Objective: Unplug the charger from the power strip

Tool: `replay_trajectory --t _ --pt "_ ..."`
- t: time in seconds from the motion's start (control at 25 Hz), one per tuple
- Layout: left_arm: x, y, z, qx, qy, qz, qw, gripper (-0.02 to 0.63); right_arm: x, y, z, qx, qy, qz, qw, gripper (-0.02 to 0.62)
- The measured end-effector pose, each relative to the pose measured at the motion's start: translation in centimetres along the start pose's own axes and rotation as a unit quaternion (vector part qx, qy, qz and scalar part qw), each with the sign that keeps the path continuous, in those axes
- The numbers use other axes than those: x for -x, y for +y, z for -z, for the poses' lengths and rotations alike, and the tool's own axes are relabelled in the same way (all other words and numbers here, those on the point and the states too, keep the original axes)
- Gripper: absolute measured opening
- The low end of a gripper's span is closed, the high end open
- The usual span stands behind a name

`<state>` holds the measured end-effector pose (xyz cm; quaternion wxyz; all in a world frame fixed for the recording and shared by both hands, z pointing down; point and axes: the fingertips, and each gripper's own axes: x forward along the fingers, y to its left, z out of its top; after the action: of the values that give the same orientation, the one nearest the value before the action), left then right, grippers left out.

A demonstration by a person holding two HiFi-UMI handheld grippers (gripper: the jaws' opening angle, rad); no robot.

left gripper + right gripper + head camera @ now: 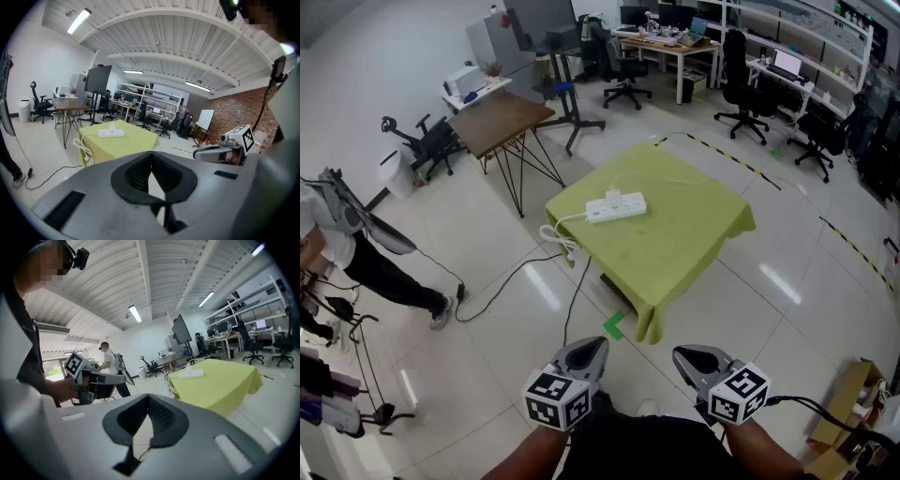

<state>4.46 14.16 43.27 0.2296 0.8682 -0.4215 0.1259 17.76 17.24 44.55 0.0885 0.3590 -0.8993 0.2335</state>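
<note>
A white power strip (616, 207) lies on a table draped in a yellow-green cloth (675, 244), well ahead of me. A white charger (614, 195) sits plugged into its far side, and a white cable (560, 235) hangs in loops off the table's left edge. Both grippers are held low and near my body, far short of the table. My left gripper (581, 361) is shut with nothing in it, and so is my right gripper (698, 364). The left gripper view shows the strip (111, 133) in the distance; in the right gripper view the strip (191, 374) is also far off.
A black cable (502, 286) runs across the floor left of the table, near a green tape mark (614, 325). A person (356, 244) stands at the left. A brown table (502, 120) and office chairs stand behind. A cardboard box (853, 394) sits at lower right.
</note>
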Motion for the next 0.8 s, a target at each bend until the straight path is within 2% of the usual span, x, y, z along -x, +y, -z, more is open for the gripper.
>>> replay_trajectory --t 0.44,0.8 --pt "-0.7 2.5 -0.8 0.007 0.004 -0.003 1.0000 0.006 -2.4 -0.5 -0.8 -0.006 0.007 0.001 1.000 0.003" --pt "-2.3 9.3 -3.3 0.004 0.003 -0.004 1.0000 0.006 -8.5 -1.8 -3.7 0.010 0.014 0.014 1.000 0.003"
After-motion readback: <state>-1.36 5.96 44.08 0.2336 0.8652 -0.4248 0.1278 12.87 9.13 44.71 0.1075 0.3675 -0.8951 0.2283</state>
